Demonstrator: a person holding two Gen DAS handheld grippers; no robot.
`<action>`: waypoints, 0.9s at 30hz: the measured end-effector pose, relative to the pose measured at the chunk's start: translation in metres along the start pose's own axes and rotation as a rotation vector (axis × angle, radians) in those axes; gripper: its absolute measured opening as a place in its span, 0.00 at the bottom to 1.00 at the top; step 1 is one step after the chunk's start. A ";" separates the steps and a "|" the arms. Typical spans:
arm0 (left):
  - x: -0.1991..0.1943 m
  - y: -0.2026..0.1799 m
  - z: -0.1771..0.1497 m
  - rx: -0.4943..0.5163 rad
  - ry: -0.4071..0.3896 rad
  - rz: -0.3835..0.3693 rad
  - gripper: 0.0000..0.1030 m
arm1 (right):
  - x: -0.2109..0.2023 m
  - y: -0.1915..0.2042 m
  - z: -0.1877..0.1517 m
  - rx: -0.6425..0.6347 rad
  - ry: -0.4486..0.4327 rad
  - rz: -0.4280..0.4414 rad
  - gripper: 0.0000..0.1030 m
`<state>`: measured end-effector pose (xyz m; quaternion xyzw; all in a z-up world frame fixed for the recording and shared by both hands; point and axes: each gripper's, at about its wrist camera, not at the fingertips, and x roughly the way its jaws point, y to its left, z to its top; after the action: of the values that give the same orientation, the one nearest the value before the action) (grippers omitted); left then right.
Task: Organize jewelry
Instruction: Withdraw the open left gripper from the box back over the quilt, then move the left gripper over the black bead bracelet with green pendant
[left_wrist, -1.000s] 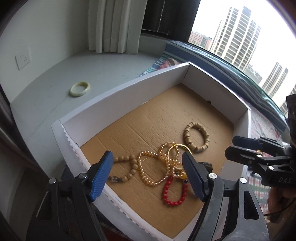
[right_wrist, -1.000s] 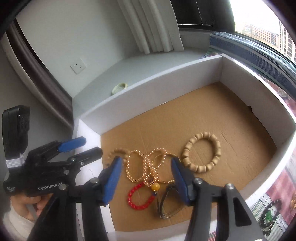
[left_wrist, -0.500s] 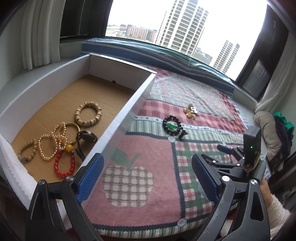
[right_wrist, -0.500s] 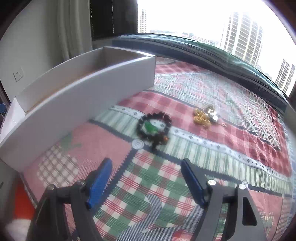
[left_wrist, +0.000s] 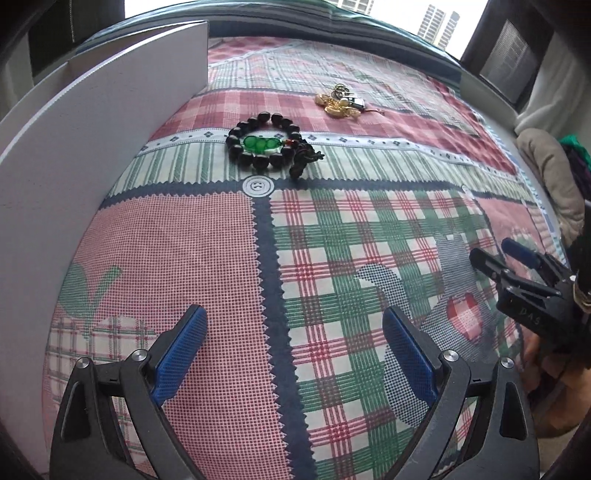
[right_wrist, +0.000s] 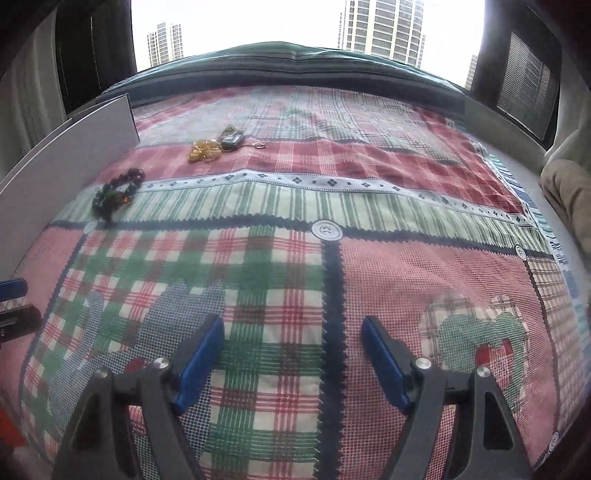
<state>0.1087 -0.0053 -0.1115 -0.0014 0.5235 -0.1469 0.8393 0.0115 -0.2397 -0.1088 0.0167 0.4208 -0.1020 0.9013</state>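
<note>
Nearest in the left wrist view, the left gripper (left_wrist: 291, 334) has its jaws spread wide over the cloth (left_wrist: 229, 280), nothing between its blue, ridged pads (left_wrist: 181, 343); the jaws opened within the last second and have since held. The right gripper (right_wrist: 293, 347), likewise empty with jaws apart, hangs over the same cloth, its pads of the same blue ribbed material on black arms; these jaws too opened a moment ago. Seen from the left wrist, the right gripper's black body bears raised letters reading "DAS". The cloth is a woven patchwork print in red, green and white checks, with navy zigzag seams and a printed white button (left_wrist: 258, 185) at a seam crossing. Just beyond that button lies a bracelet (left_wrist: 267, 142) of round, glossy black beads with a green pod-shaped charm and a dark tassel. Farther off lies a cluster of gold-coloured pieces (left_wrist: 341, 102) with a small dark and silver item. A white, smooth-walled box (left_wrist: 92, 122) stands at the left, beside the bracelet.
</note>
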 end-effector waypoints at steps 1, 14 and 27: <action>0.003 0.001 -0.001 -0.005 -0.005 0.005 0.93 | 0.003 -0.001 -0.001 -0.001 0.000 -0.001 0.76; 0.012 -0.017 -0.008 0.086 -0.066 0.112 0.97 | 0.007 -0.004 -0.003 0.022 -0.037 0.015 0.79; 0.011 -0.019 -0.016 0.096 -0.126 0.111 0.99 | 0.007 -0.005 -0.003 0.024 -0.041 0.015 0.79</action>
<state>0.0943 -0.0236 -0.1259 0.0586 0.4614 -0.1247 0.8764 0.0128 -0.2459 -0.1155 0.0288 0.4007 -0.1005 0.9102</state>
